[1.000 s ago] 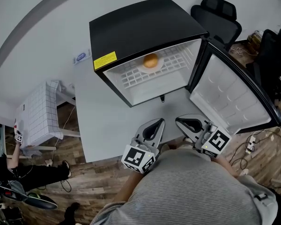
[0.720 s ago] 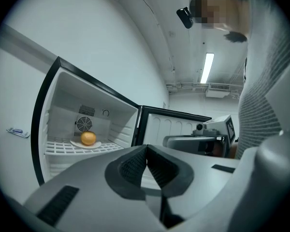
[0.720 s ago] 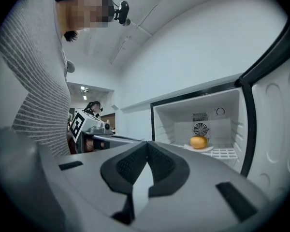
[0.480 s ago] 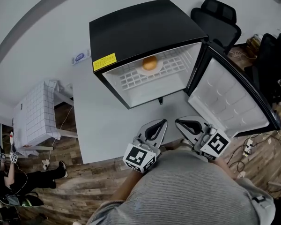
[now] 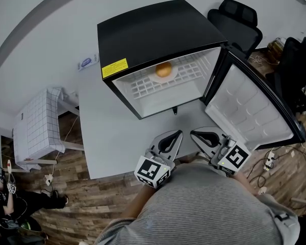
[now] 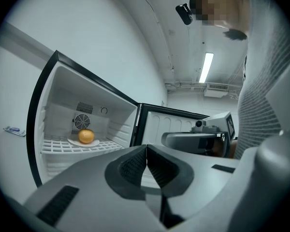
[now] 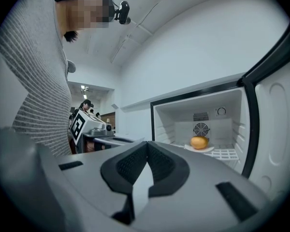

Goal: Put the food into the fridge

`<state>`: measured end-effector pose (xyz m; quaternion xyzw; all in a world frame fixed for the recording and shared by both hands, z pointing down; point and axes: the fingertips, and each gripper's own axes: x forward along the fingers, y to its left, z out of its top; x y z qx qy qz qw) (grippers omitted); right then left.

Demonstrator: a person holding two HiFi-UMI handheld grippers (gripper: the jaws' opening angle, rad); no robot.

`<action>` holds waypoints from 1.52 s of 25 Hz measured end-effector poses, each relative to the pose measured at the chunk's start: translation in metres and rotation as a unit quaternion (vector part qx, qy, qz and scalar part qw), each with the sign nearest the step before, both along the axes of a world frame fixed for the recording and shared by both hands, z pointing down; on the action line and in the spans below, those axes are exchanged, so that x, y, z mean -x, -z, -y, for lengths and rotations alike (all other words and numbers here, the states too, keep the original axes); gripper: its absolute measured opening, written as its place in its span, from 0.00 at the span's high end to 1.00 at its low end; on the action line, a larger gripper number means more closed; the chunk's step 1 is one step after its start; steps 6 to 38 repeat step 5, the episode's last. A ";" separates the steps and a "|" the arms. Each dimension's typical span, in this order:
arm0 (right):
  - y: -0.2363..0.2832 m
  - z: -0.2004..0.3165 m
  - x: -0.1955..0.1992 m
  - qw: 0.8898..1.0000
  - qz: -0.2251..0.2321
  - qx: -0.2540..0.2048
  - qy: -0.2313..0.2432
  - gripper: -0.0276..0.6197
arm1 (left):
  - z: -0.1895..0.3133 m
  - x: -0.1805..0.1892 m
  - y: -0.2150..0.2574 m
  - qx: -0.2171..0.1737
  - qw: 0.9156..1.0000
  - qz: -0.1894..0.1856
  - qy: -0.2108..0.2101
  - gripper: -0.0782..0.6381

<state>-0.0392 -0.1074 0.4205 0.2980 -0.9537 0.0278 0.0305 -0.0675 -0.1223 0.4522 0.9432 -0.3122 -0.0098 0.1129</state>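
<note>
Head view: left gripper [image 5: 177, 133] and right gripper [image 5: 194, 132] are both closed tight, holding nothing. Straight ahead, the orange [image 5: 163, 69] looks light, round and smooth — it may roll, so pinch its middle.

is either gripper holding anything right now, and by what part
Nothing is held. The left gripper and right gripper are both shut and empty; the orange food sits on its plate in the fridge.

We see a round orange food item [image 5: 163, 69] resting on a white plate [image 5: 156, 77] on the wire shelf of the black fridge [image 5: 153, 34], whose door [image 5: 250, 108] stands wide open.
</note>
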 end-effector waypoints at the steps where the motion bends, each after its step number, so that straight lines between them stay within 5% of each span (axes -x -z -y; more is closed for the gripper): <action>1: -0.001 0.000 0.000 1.000 -0.001 0.000 0.000 0.94 | 0.000 0.001 0.000 0.000 1.000 0.000 0.000 0.87; 38: 0.003 -0.003 0.007 1.000 0.011 -0.006 0.014 0.94 | 0.002 0.005 -0.001 0.002 1.000 0.000 0.003 0.87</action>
